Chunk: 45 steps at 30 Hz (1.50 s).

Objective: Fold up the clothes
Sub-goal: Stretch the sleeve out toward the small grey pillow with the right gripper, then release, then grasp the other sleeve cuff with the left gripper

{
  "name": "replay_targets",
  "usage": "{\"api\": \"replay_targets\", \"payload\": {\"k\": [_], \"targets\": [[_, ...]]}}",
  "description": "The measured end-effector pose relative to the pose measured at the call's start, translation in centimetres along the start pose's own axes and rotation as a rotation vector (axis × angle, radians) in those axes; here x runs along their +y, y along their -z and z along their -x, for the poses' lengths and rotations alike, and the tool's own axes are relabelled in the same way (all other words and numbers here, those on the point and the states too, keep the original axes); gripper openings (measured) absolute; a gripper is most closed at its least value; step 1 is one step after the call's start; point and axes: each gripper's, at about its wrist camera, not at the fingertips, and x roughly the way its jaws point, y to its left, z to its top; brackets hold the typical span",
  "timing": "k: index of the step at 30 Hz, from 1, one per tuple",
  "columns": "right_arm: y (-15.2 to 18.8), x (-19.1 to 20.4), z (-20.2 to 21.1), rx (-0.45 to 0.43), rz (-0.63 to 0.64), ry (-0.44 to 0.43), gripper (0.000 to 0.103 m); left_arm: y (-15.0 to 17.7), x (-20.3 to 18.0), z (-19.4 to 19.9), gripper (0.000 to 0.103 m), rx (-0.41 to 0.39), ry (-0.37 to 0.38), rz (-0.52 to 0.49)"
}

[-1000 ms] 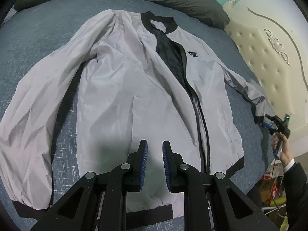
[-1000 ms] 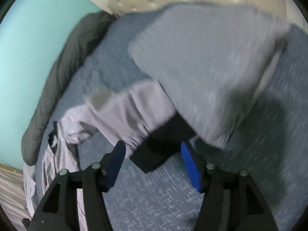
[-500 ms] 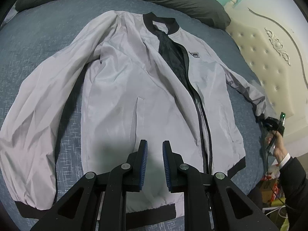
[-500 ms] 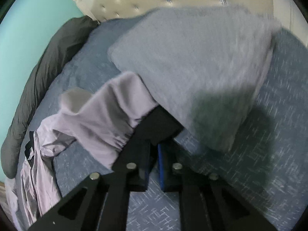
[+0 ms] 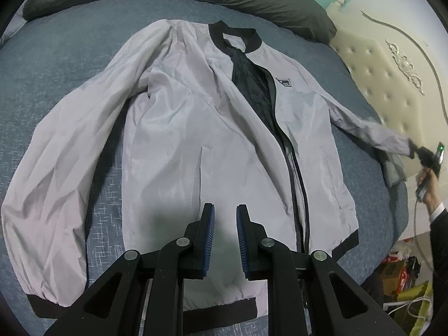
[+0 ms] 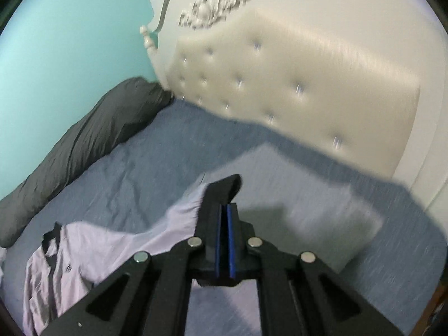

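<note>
The left gripper hovers, fingers slightly apart, above the hem of the pale grey zip-front jacket spread open on the blue bed. Farther right, the right gripper is clamped on its black sleeve cuff, the sleeve stretched outward.

The left gripper hovers with fingers slightly apart; the right gripper is clamped closed.

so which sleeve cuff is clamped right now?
The cuff toward the headboard, pinched in the right gripper. The other cuff lies free on the bed.
</note>
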Motion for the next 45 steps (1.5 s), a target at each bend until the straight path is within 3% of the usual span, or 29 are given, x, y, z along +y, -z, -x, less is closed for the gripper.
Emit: {"api": "replay_targets", "payload": {"k": [4, 6, 14, 18, 24, 28, 38, 45], "targets": [[-3.8, -0.3, -0.9, -0.032, 0.056, 0.042, 0.002, -0.3, -0.2, -0.2, 0.017, 0.004, -0.011, -0.001], [-4.4, -0.3, -2.2, -0.006, 0.056, 0.048, 0.002, -0.5, -0.2, -0.4, 0.017, 0.008, -0.016, -0.004], [0.1, -2.3, -8.7, 0.198, 0.035, 0.111, 0.003, -1.1, 0.8, -0.9, 0.017, 0.013, -0.038, 0.013], [1.3, -3.4, -8.7, 0.212, 0.01, 0.135, 0.004, -1.2, 2.6, -0.2, 0.017, 0.005, -0.073, 0.027], [0.3, -3.1, -5.8, 0.157, 0.021, 0.183, 0.006, -1.1, 6.8, 1.8, 0.017, -0.025, -0.137, 0.071], [0.6, -1.4, -3.6, 0.137, 0.008, 0.122, 0.013, -0.5, 10.5, 2.9, 0.017, -0.029, -0.174, 0.127], [4.9, 7.5, -0.8, 0.19, 0.06, -0.042, 0.014, 2.8, 13.9, 2.3, 0.018, 0.016, -0.194, 0.119], [7.5, 12.3, 1.2, 0.238, 0.106, -0.106, 0.014, 5.4, 14.4, 3.2, 0.035, 0.028, -0.177, 0.081]]}}
